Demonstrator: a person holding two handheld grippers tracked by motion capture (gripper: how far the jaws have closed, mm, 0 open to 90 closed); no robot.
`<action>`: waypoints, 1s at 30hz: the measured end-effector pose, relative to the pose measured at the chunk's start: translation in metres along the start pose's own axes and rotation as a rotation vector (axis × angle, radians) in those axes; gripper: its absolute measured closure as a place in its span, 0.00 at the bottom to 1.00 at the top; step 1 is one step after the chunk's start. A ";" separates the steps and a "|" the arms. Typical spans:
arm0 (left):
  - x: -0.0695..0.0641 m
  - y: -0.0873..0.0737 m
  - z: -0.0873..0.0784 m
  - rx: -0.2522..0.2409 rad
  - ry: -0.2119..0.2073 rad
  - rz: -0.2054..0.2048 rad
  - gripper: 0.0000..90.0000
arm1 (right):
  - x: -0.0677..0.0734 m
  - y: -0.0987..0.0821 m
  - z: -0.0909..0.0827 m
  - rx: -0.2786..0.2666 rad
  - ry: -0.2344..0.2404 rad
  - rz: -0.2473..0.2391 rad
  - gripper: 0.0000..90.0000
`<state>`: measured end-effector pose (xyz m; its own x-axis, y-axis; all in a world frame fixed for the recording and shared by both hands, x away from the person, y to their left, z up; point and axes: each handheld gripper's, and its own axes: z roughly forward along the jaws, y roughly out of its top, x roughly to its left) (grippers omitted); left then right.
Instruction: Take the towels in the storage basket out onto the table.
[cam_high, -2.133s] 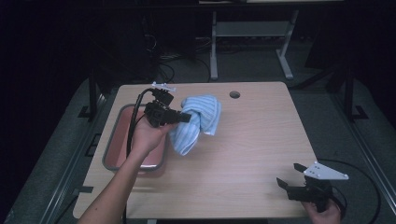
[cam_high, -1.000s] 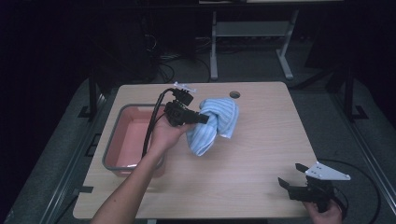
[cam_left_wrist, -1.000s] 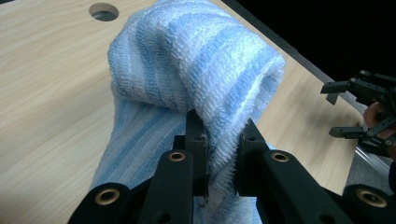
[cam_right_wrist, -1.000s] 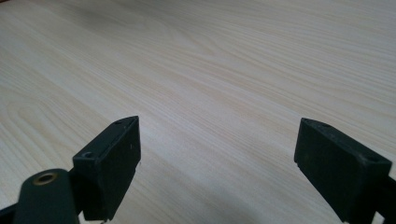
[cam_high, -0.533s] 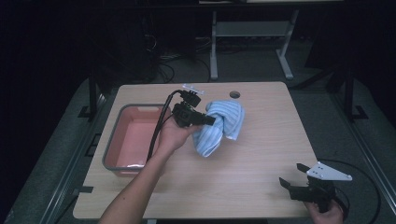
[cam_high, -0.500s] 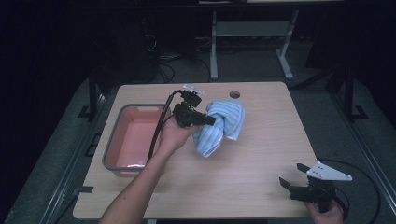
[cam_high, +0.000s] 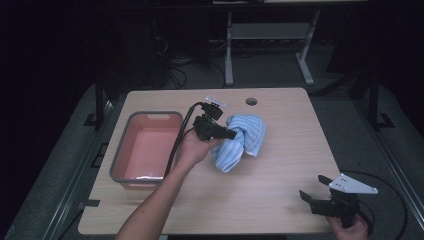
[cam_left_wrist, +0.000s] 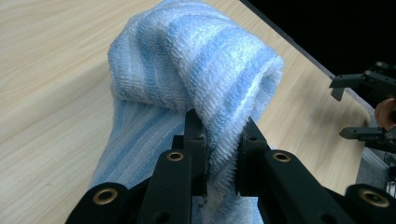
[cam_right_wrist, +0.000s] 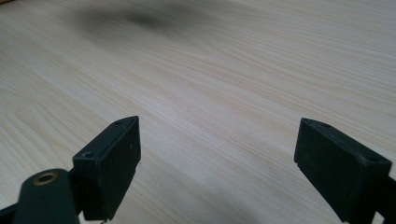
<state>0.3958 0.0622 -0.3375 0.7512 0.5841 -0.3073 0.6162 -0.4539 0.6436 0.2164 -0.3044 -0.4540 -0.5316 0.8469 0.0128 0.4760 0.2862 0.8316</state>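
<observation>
A blue-and-white striped towel (cam_high: 241, 141) is bunched up at the middle of the wooden table (cam_high: 280, 200), its lower end touching the top. My left gripper (cam_high: 231, 134) is shut on a fold of the towel (cam_left_wrist: 196, 84); the two black pads (cam_left_wrist: 194, 140) pinch the cloth between them. At the table's near right corner my right gripper (cam_high: 314, 189) stands open, low over bare wood. Its jaws (cam_right_wrist: 217, 163) are spread wide with nothing between them.
A grey-rimmed pink tub (cam_high: 120, 155) sits at the table's left, beside my left forearm. A round cable hole (cam_high: 251, 101) lies near the far edge. A metal stand (cam_high: 265, 35) and cables stand on the dark floor behind.
My left gripper has carried the towel rightward from beside the tub toward the table's middle and lowered it. The right gripper has stayed in place.
</observation>
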 end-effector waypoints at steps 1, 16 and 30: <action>0.000 0.000 0.001 0.006 0.002 0.005 0.87 | 0.000 0.000 0.000 0.000 0.000 0.001 0.16; 0.000 -0.011 0.025 0.018 -0.022 -0.030 0.87 | 0.000 0.000 -0.001 0.000 -0.004 0.004 0.16; -0.003 -0.024 0.049 0.068 -0.035 -0.030 0.85 | 0.001 0.000 0.000 0.000 -0.004 -0.002 0.16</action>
<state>0.3906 0.0382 -0.3864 0.7390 0.5750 -0.3511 0.6526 -0.4814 0.5851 0.2160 -0.3040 -0.4534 -0.5299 0.8480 0.0093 0.4752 0.2878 0.8314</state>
